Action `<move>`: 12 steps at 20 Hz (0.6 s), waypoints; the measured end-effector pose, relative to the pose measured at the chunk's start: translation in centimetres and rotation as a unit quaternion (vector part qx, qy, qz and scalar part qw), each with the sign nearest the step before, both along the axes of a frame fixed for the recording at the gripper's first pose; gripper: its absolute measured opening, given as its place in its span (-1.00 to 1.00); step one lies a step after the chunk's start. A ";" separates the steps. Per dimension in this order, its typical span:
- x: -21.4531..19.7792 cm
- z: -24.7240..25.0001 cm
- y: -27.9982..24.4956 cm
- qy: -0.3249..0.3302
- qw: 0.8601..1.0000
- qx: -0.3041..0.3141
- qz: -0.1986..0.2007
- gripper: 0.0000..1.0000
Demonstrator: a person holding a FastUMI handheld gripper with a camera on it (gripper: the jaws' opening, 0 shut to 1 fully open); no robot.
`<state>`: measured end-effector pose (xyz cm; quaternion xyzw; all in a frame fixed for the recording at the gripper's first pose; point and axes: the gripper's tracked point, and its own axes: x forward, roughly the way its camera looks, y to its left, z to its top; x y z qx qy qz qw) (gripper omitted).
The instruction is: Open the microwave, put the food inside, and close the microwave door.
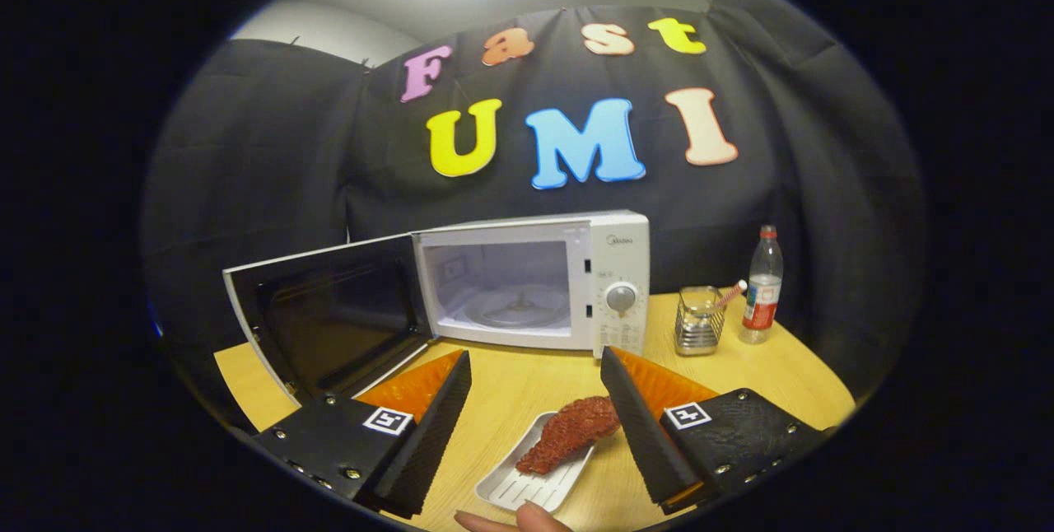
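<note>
Claw (535, 388) released, fingers spread wide above the desk (766, 367); neither finger touches anything. Food (568, 433) lies on a white tray (527, 483) between the fingers, w/ a fingertip (527, 520) at the tray's near edge. Microwave (609, 277) stands beyond, door (329, 322) swung fully open, cavity w/ turntable exposed; wire holder (698, 322) and bottle (762, 285) beside it.

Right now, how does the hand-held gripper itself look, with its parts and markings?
The hand-held gripper has two wedge-shaped fingers with finely ribbed inner faces. Each sits on a black block fixed with small screws, and each block bears a square black-and-white marker tag. The fingers stand open.
</note>
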<state>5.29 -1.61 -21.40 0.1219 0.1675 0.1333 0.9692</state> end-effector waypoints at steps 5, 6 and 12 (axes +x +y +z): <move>1.8 -4.4 -1.9 0.080 0.990 0.118 -0.004 0.91; 2.0 -5.0 -2.0 0.083 0.989 0.121 -0.005 0.91; 2.4 -7.9 -0.8 0.119 0.976 0.184 0.003 0.85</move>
